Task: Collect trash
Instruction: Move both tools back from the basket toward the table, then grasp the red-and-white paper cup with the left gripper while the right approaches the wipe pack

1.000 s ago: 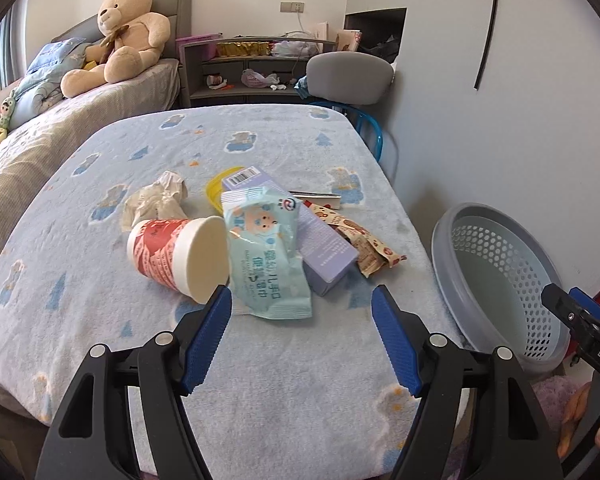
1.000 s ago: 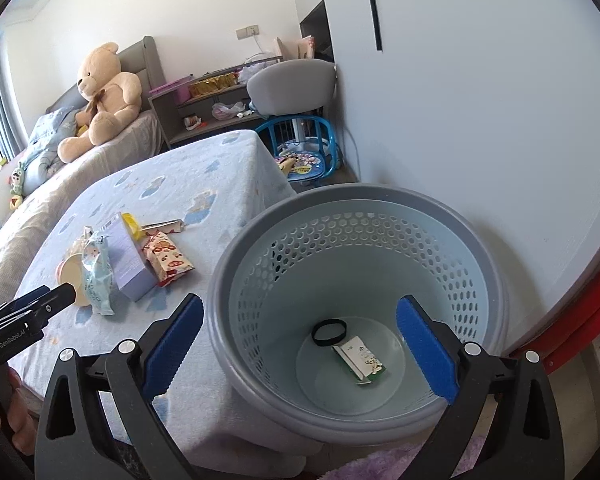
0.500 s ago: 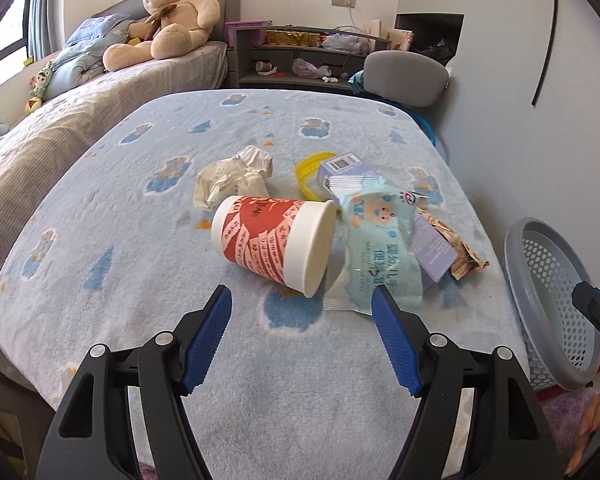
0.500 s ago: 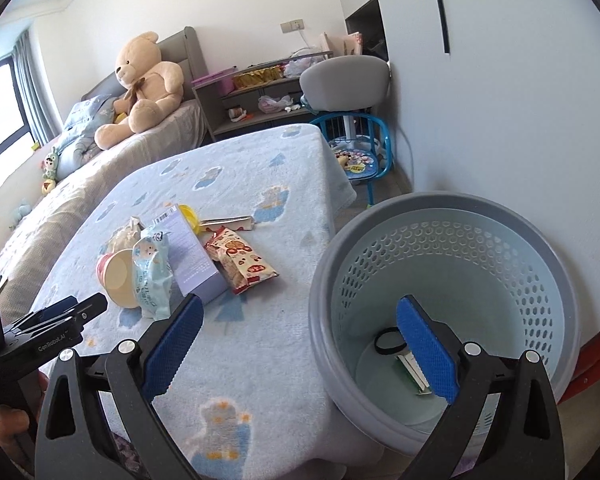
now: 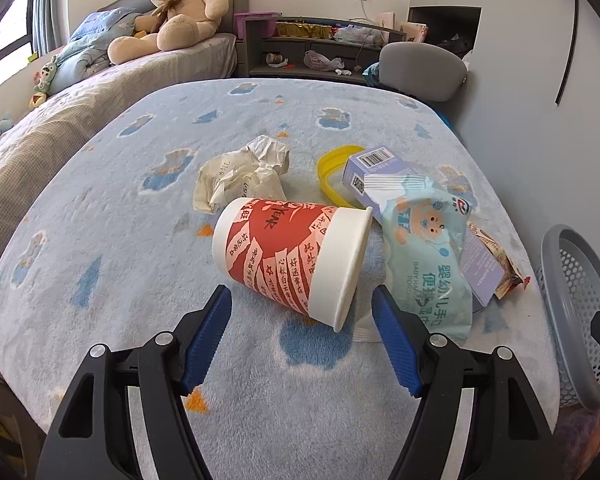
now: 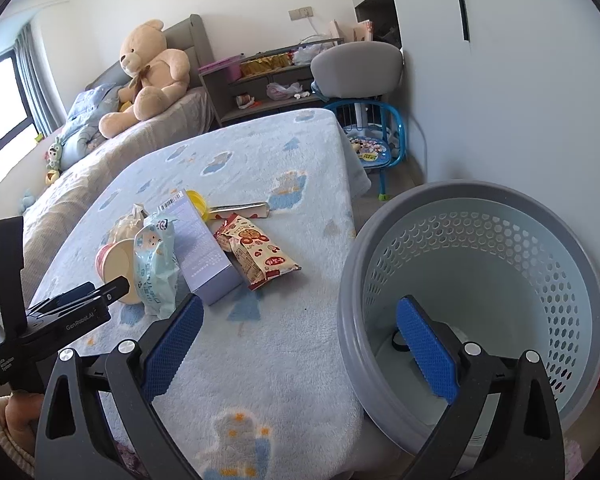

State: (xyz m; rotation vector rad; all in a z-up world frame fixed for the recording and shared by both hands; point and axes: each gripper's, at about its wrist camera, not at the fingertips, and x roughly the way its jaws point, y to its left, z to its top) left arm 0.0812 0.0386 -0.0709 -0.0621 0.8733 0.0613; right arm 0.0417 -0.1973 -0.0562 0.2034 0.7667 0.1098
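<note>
A table covered by a pale blue fleece blanket point(image 5: 112, 264) with cloud and bear prints carries a small heap of rubbish toward its right edge. A red and white paper cup point(image 5: 290, 258) lies on its side, mouth turned to the right. The left gripper point(image 5: 302, 324) hangs just in front of the cup with its blue-padded jaws spread wide, touching nothing. Behind the cup sits a ball of crumpled paper point(image 5: 242, 178). To the right of the cup, a pale blue baby wipes packet point(image 5: 430, 258) rests partly over a lavender carton point(image 5: 374, 178), with a yellow plastic lid point(image 5: 334, 170) behind them. A printed snack wrapper point(image 6: 256, 250) lies nearest the table's right edge, and a thin flat stick-like packet point(image 6: 240, 210) lies behind it.

Off the right edge of the table stands a grey perforated waste basket point(image 6: 512, 240). The right gripper point(image 6: 298, 342) hovers over the table's front right corner beside the basket rim, jaws also spread wide and empty. A small dark object lies at the basket's bottom, mostly hidden behind a jaw.
</note>
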